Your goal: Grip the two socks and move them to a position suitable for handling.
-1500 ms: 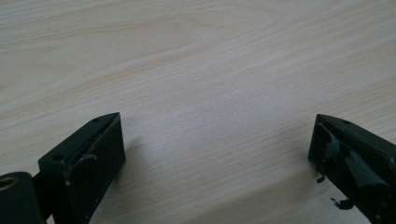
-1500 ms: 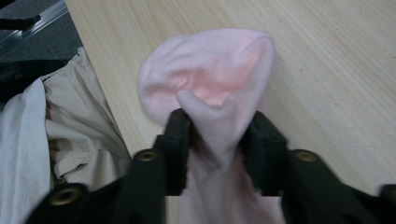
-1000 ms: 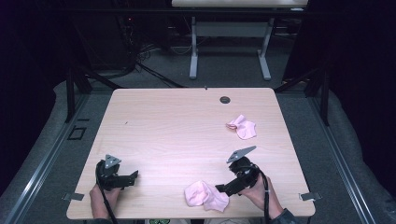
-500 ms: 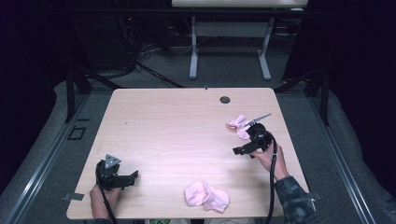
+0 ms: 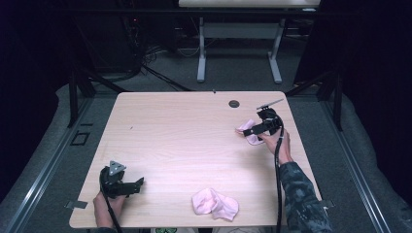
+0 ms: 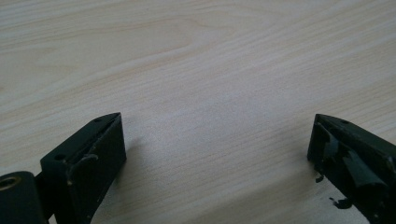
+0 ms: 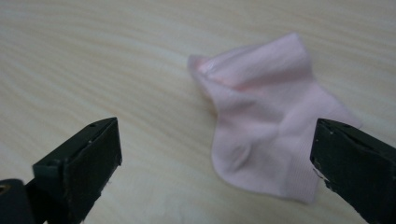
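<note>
I'm holding my right gripper (image 7: 215,154) wide open over a pink sock (image 7: 266,121).
It's lying flat and crumpled, its long way running from near the gripper to far.

My right gripper (image 5: 248,130) was black, and the sock (image 7: 266,126) between its jaws was plain pale pink. Nearer me than that sock, the second sock (image 5: 214,204) was the same pink. The table (image 5: 175,141) under that sock was light wood with fine grain. My left gripper (image 5: 130,186), far left of that sock, was black, with a grey plate.
</note>
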